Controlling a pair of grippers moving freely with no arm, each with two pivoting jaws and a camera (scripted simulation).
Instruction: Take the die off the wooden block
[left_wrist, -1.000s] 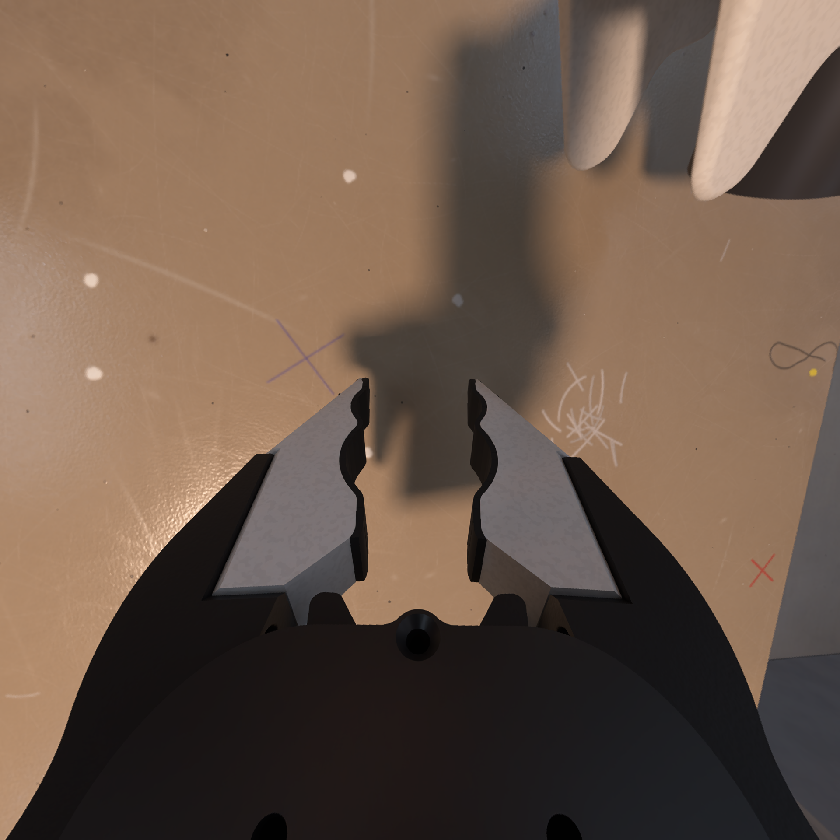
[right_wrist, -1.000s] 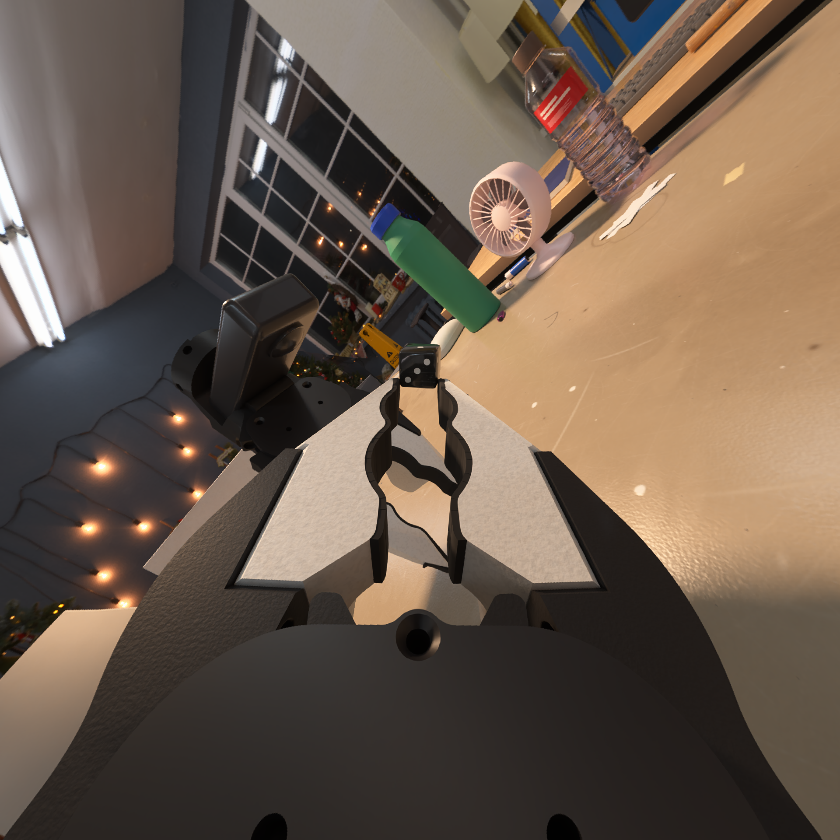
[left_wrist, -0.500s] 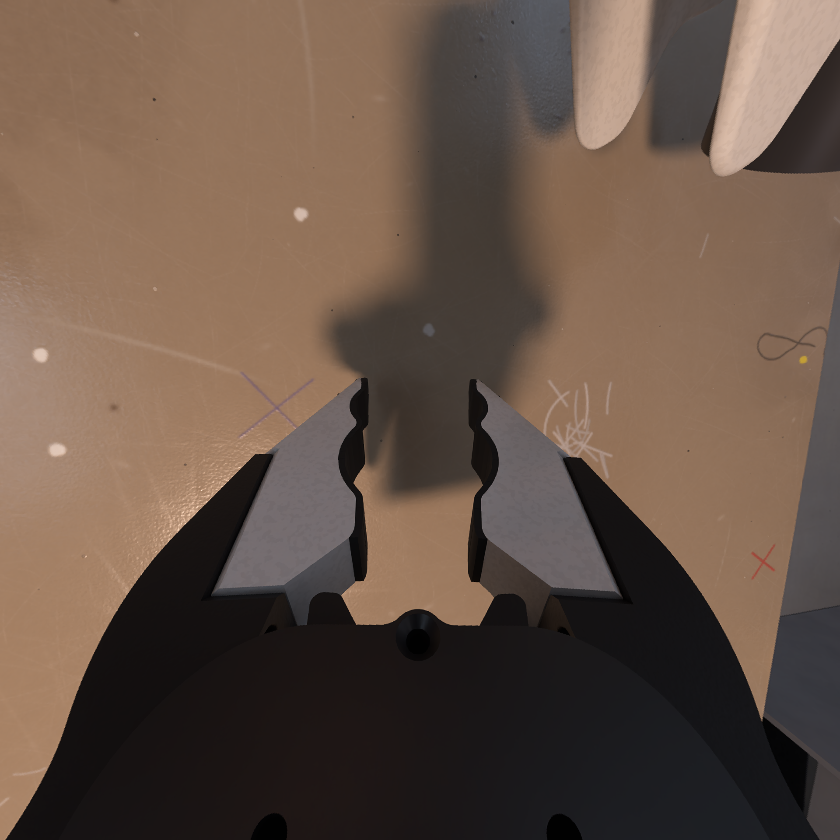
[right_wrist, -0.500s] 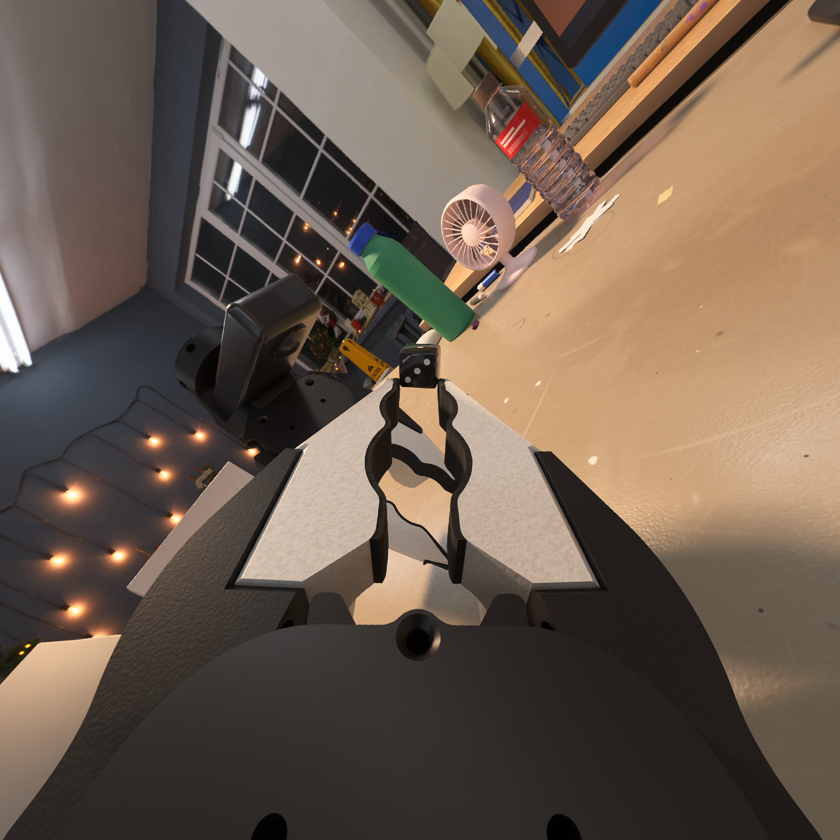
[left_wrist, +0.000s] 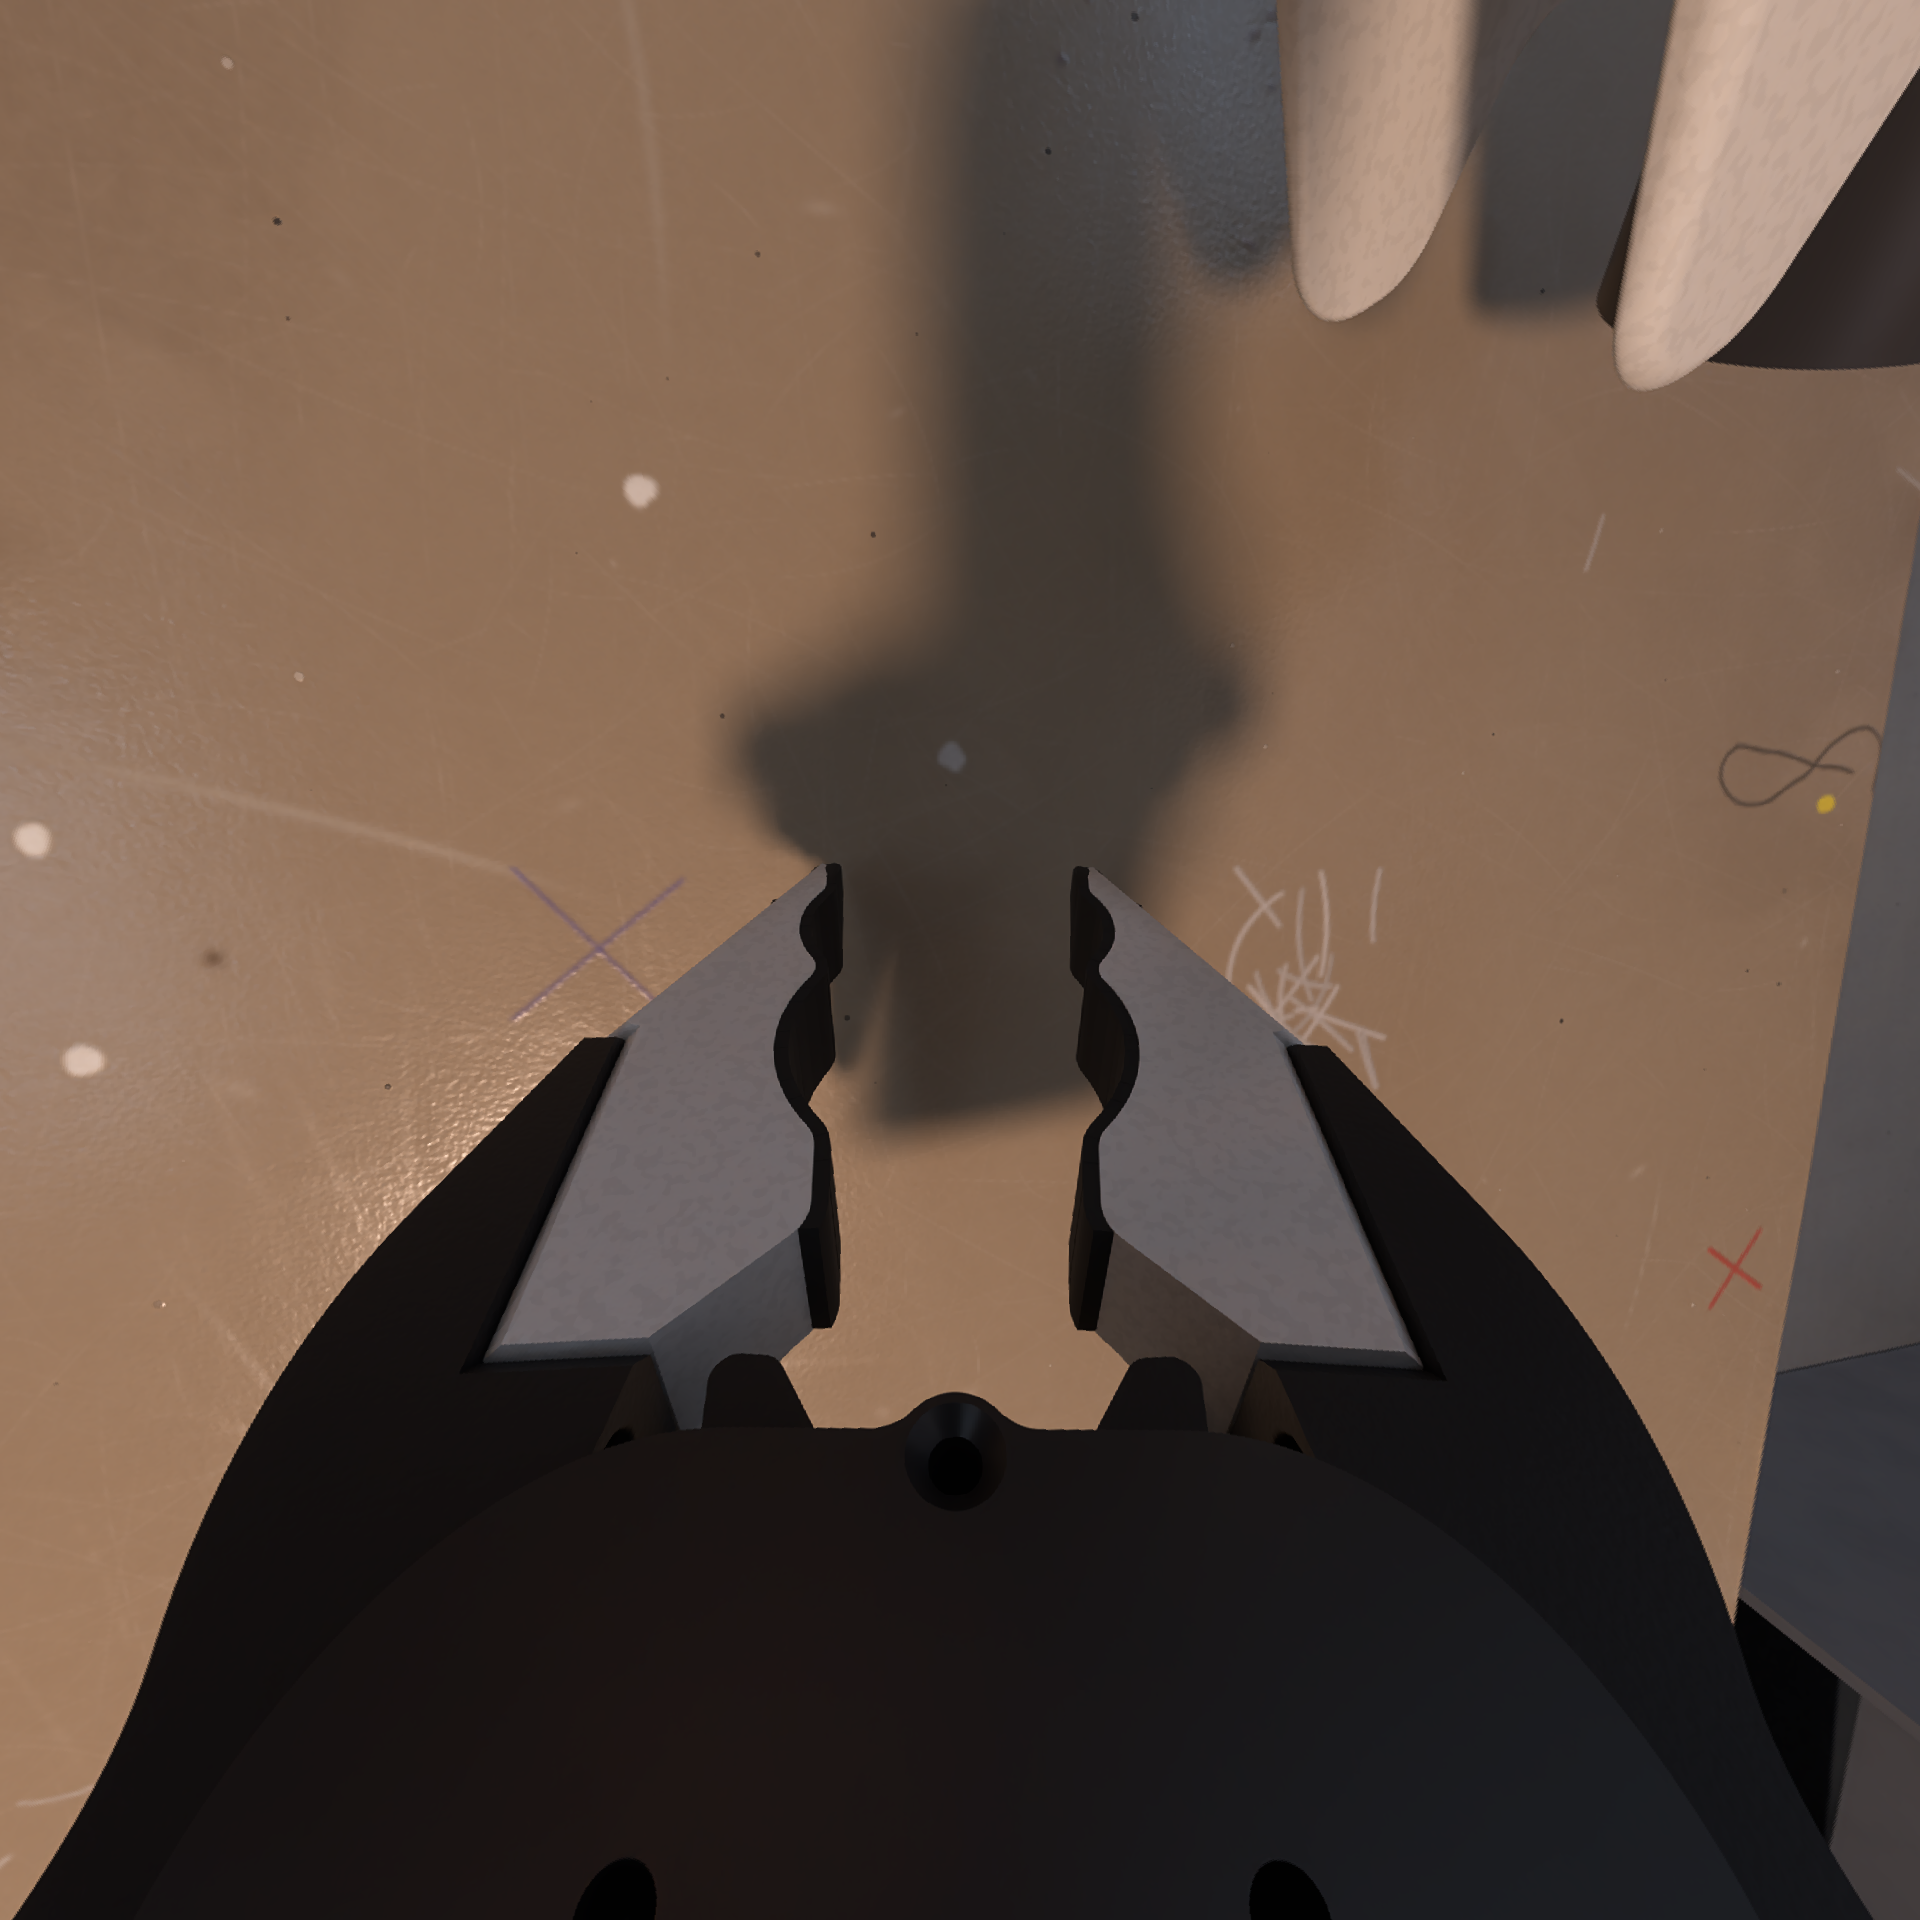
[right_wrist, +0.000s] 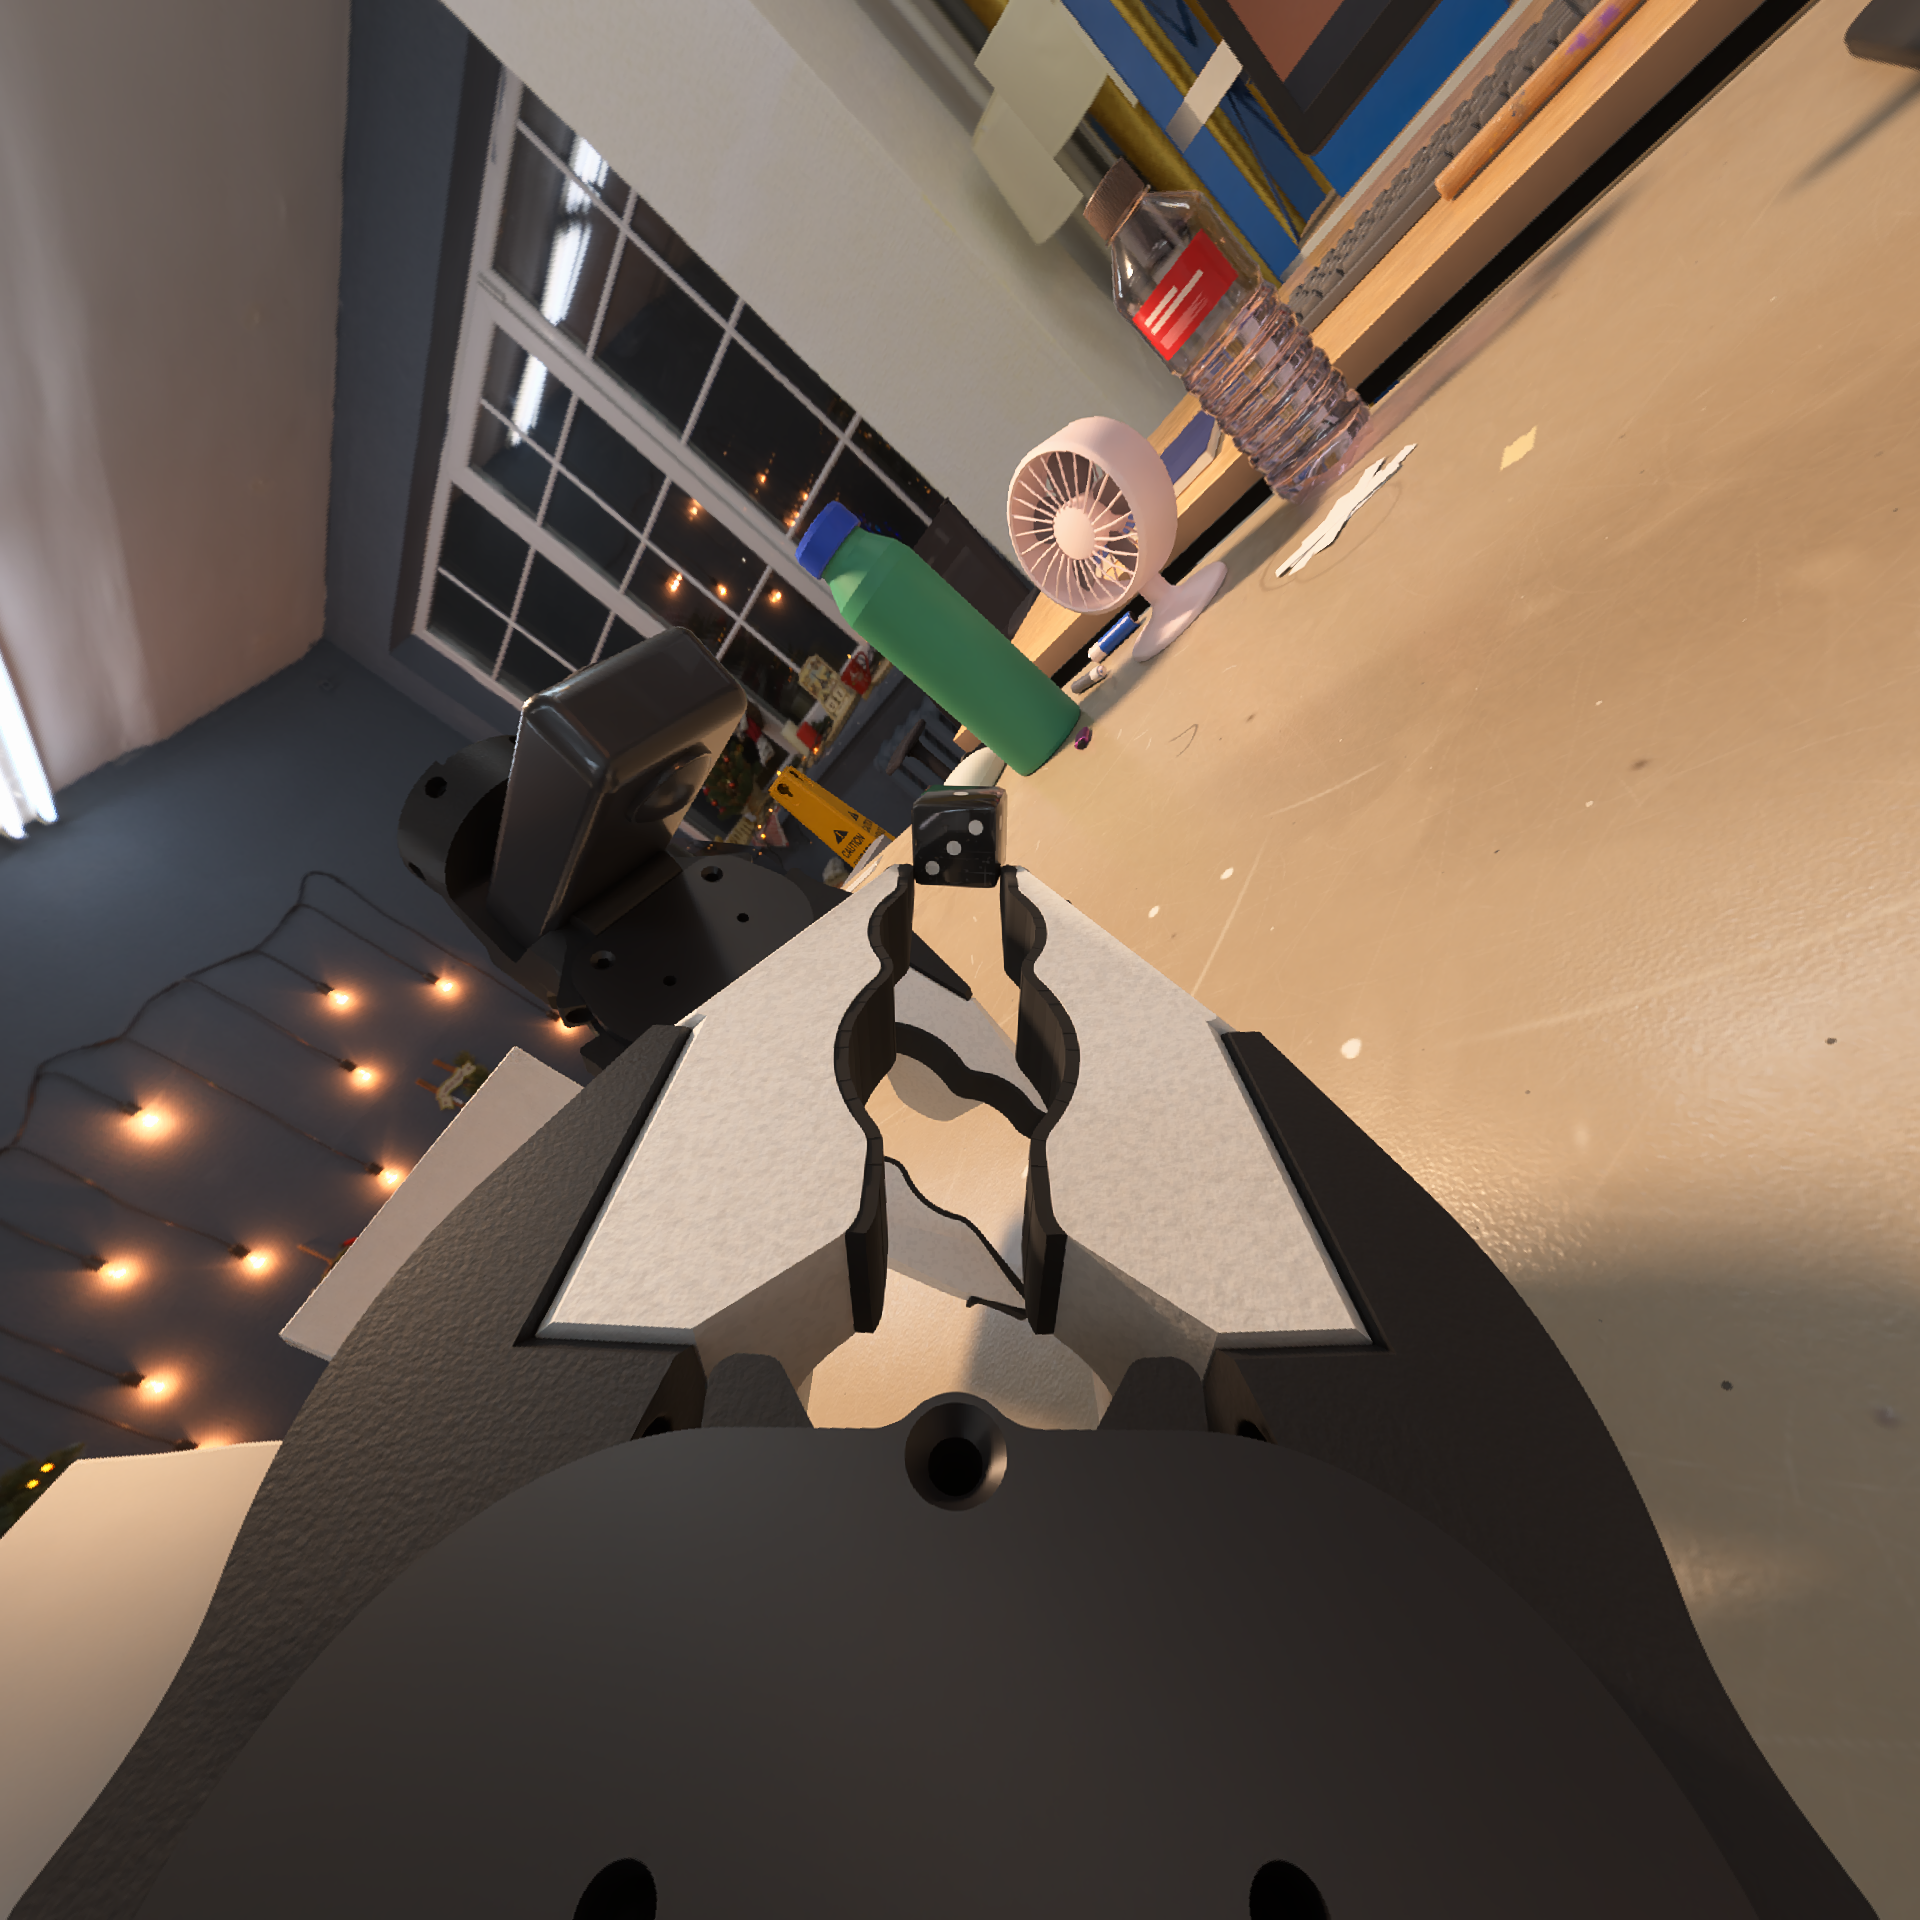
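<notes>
My right gripper (right_wrist: 956, 878) is shut on a black die with white pips (right_wrist: 958, 837), pinched at the very fingertips and held in the air beside the tan table (right_wrist: 1558, 935). The view is rolled, so the table stands at the right. My left gripper (left_wrist: 954, 883) is open and empty, pointing down at the tan table top (left_wrist: 416, 520). The other gripper's pale fingers (left_wrist: 1361, 156) show at the top right of the left wrist view, and the left gripper's dark body (right_wrist: 613, 790) shows left of the die in the right wrist view. No wooden block is in view.
A green bottle with a blue cap (right_wrist: 945, 644), a pink desk fan (right_wrist: 1091, 520) and a clear plastic bottle with a red label (right_wrist: 1236, 343) stand on the table beyond the die. A keyboard (right_wrist: 1434, 197) lies farther back. The table's edge (left_wrist: 1829, 1143) runs at the right in the left wrist view.
The right gripper, still shut on the die, has shifted so the bottles and fan slid across its view. The left gripper has drifted slightly over the table, still open.
</notes>
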